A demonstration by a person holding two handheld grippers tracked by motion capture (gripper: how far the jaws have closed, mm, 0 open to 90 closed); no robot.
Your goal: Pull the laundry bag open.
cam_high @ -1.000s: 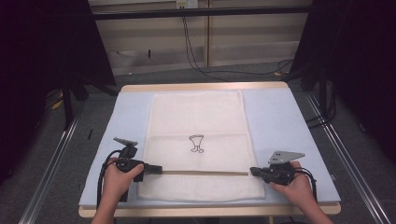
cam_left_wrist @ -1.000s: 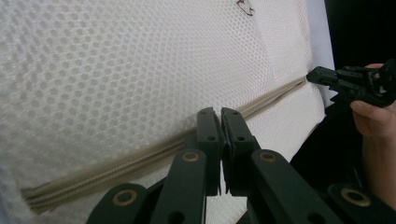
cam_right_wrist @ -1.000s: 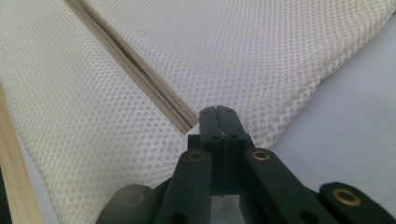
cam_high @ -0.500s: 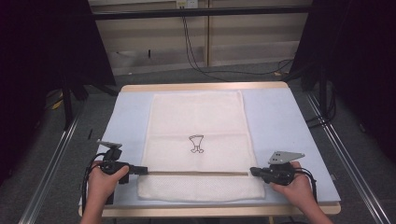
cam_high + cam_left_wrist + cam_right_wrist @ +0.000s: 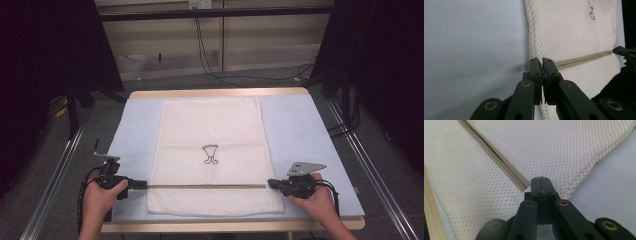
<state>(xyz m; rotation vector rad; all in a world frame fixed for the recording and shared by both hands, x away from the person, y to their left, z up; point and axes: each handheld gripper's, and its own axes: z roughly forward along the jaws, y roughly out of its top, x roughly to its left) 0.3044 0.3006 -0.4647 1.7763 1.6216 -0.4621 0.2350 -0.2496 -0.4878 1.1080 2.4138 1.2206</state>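
Note:
A cream mesh cloth (image 5: 210, 125) lies flat on the pale blue table cover (image 5: 300, 130), with a small dark drawing (image 5: 210, 154) near its middle. A beige band (image 5: 205, 186) runs across it close to the near end. My left gripper (image 5: 144, 184) (image 5: 542, 60) lies level at the band's left end, jaws shut, tips at the cloth's left edge. My right gripper (image 5: 270, 183) (image 5: 540, 178) rests shut at the band's right end (image 5: 522, 184). Whether either one pinches any cloth I cannot tell. A hand holds each gripper.
The wooden table edge (image 5: 220, 93) borders the cover at the back. Metal rails run along the floor on the left (image 5: 55, 180) and right (image 5: 370, 165). Cables (image 5: 210, 60) trail over the floor behind the table, and dark curtains stand on both sides.
My left hand and gripper have slid leftward, from over the cloth's near-left part to its left edge. The right gripper and the cloth have stayed put.

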